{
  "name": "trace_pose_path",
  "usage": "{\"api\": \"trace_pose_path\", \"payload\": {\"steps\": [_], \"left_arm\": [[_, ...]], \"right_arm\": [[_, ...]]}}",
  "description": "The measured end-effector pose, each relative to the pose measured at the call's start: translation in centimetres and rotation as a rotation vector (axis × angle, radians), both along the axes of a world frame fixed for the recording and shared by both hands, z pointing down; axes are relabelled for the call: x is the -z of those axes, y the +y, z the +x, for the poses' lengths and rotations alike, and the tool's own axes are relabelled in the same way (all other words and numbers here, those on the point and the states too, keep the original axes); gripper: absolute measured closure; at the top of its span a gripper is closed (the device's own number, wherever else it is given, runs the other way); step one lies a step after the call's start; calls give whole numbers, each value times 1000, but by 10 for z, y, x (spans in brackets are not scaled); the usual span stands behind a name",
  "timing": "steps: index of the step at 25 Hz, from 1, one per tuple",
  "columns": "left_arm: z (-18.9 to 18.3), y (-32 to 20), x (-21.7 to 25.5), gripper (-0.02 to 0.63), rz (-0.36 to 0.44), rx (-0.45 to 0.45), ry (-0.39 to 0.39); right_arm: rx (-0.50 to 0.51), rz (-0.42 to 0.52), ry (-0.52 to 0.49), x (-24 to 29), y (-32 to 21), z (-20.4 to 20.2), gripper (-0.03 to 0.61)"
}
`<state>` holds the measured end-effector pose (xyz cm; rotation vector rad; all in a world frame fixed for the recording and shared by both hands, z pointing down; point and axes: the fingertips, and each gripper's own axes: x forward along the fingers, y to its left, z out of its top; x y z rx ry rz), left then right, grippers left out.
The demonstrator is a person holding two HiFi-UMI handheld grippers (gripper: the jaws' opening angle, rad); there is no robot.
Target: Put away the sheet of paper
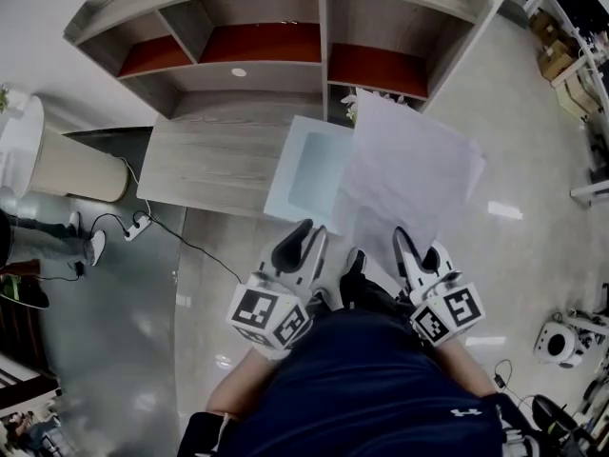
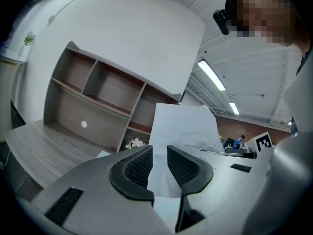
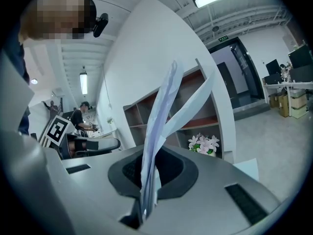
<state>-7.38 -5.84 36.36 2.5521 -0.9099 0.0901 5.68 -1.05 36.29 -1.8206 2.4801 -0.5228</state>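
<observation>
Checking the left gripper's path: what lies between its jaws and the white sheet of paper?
Nothing stands there: in the left gripper view the open left gripper looks straight at the white sheet of paper.

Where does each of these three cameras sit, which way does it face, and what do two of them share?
Head view: on the person's head, looking steeply down at the desk, shelf unit and sheet of paper; shows left gripper, right gripper, torso.
Left gripper view: on the left gripper, looking along its open jaws toward the shelf unit.
Right gripper view: on the right gripper, along jaws shut on the sheet of paper.
Shared: both gripper views show the flowers and the shelf unit.
</observation>
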Motion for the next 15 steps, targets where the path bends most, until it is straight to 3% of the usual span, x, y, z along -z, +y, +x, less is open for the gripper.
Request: {"api": "trace_pose_path", "payload": {"steps": [15], "left_arm": [[61, -47, 7, 511, -5, 67, -34]], "right_arm": [[55, 2, -31, -1, -59, 72, 565]]}}
